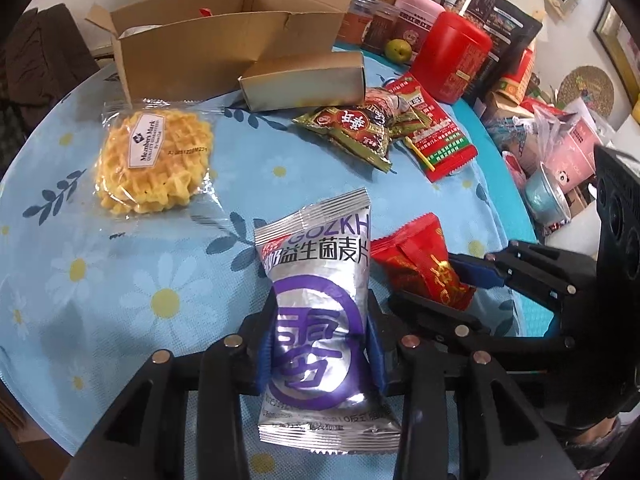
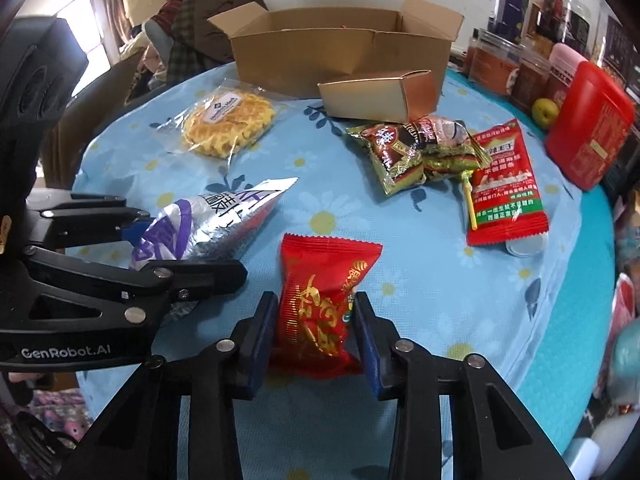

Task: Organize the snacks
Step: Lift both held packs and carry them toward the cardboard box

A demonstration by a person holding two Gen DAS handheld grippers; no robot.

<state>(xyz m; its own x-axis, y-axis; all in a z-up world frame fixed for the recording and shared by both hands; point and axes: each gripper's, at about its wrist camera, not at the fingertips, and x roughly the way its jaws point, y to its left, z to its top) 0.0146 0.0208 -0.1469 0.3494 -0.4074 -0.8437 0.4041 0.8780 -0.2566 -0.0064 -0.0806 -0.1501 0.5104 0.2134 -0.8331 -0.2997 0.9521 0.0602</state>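
My left gripper (image 1: 320,344) is shut on a silver and purple snack packet (image 1: 320,280), held just above the blue flowered tablecloth (image 1: 120,280). My right gripper (image 2: 314,340) is shut on a red snack packet (image 2: 320,300) beside it. Each gripper shows in the other view: the right gripper (image 1: 448,284) with the red packet (image 1: 420,264), the left gripper (image 2: 192,248) with the silver packet (image 2: 208,220). A wrapped waffle (image 1: 152,160), green-brown packets (image 1: 356,128) and a red sachet (image 1: 436,132) lie further back. An open cardboard box (image 1: 224,48) stands at the far edge.
A small gold carton (image 1: 304,80) lies in front of the cardboard box. A red canister (image 1: 452,56), a green apple (image 1: 396,50) and several jars (image 2: 520,40) crowd the back right. Cluttered cups and packages (image 1: 560,168) sit past the table's right edge.
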